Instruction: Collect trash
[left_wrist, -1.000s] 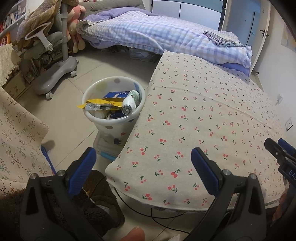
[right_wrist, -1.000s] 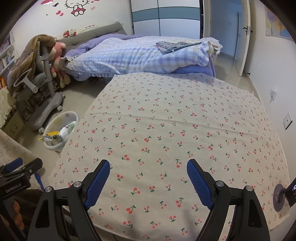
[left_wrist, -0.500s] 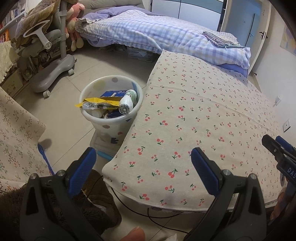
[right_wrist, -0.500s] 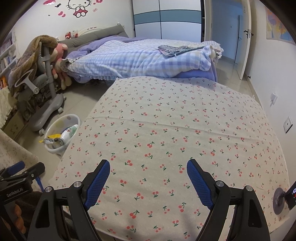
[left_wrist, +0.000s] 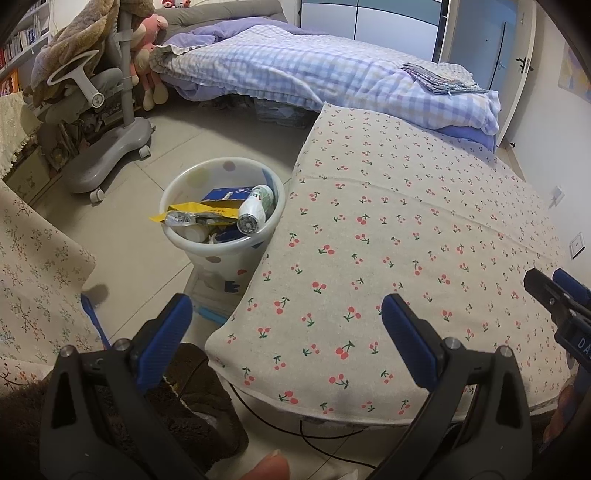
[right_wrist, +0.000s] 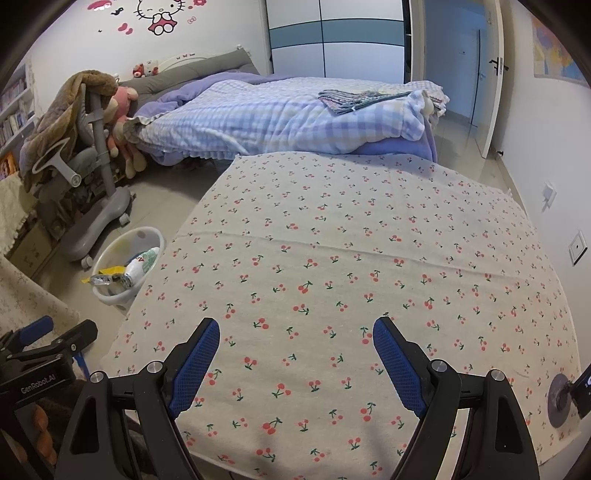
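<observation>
A white polka-dot trash bin (left_wrist: 207, 254) stands on the floor at the left edge of the cherry-print table (left_wrist: 406, 236). It holds a yellow wrapper (left_wrist: 195, 214), a white bottle (left_wrist: 256, 208) and a blue box (left_wrist: 225, 194). The bin also shows in the right wrist view (right_wrist: 110, 295). My left gripper (left_wrist: 286, 317) is open and empty, above the table's near left corner. My right gripper (right_wrist: 295, 350) is open and empty over the table's near edge. Nothing lies on the cherry-print table (right_wrist: 351, 277) where I see it.
A grey wheeled chair (left_wrist: 107, 147) stands on the floor beyond the bin. A bed with a checked quilt (left_wrist: 314, 74) lies behind the table. A floral cloth (left_wrist: 33, 277) hangs at the left. A brown slipper (left_wrist: 199, 406) and a black cable (left_wrist: 295, 432) lie under the table's near edge.
Both grippers have pulled back and risen a little, so the bin and table sit farther away in both views. Both jaws stay open.
</observation>
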